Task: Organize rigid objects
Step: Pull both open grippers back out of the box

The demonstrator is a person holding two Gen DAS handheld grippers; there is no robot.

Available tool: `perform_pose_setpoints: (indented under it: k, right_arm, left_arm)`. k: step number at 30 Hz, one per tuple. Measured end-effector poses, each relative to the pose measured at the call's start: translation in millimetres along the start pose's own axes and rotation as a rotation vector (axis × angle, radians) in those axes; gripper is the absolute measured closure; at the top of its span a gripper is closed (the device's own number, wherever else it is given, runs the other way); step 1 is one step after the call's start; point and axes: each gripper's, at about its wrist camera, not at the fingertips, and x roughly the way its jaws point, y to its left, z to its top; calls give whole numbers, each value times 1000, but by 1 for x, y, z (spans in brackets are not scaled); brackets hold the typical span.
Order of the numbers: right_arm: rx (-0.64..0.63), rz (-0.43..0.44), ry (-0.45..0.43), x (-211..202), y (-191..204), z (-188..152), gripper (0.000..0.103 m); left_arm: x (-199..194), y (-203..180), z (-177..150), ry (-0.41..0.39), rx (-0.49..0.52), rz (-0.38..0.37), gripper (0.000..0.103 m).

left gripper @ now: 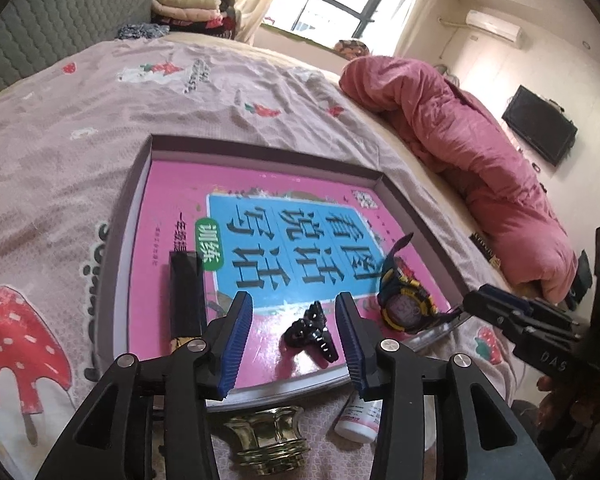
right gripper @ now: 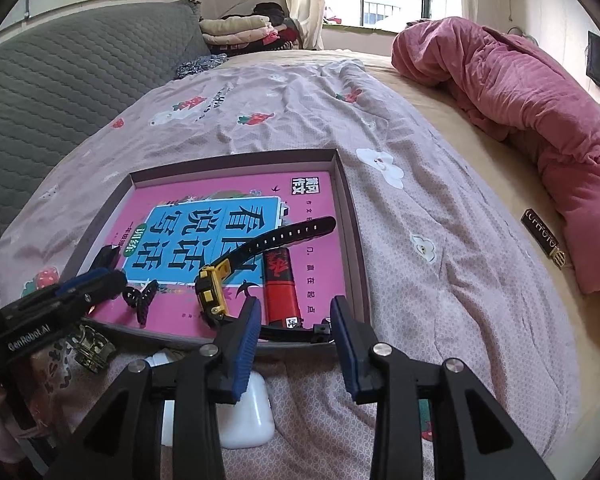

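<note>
A shallow grey tray lies on the bed with a pink book flat inside it. On the book rest a black hair clip, a yellow and black watch, a red lighter and a slim black box. My left gripper is open, and the clip lies loose between its fingers. My right gripper is open over the tray's near right corner, above the lighter's end and the watch strap.
A gold cap and a white bottle lie on the bedspread just in front of the tray. A rolled pink quilt fills the right side, with a small black label beside it. A grey headboard stands at the left.
</note>
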Motion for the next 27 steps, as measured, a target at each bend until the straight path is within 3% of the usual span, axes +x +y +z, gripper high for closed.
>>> perform_pose_setpoints:
  k: [8, 12, 23, 27]
  right_arm:
    - [-12, 0, -12, -8, 2, -1, 67]
    - [-17, 0, -17, -12, 3, -3, 62]
    - [-20, 9, -48, -34, 2, -4, 60]
    - [-20, 20, -62, -43, 3, -6, 53]
  left_arm:
    - [-14, -1, 2, -40, 34, 23, 54]
    - [-23, 2, 1, -56, 35, 40, 53]
    - [-50, 7, -9, -87, 6, 73, 46]
    - [-60, -4, -14, -95, 32, 93, 46]
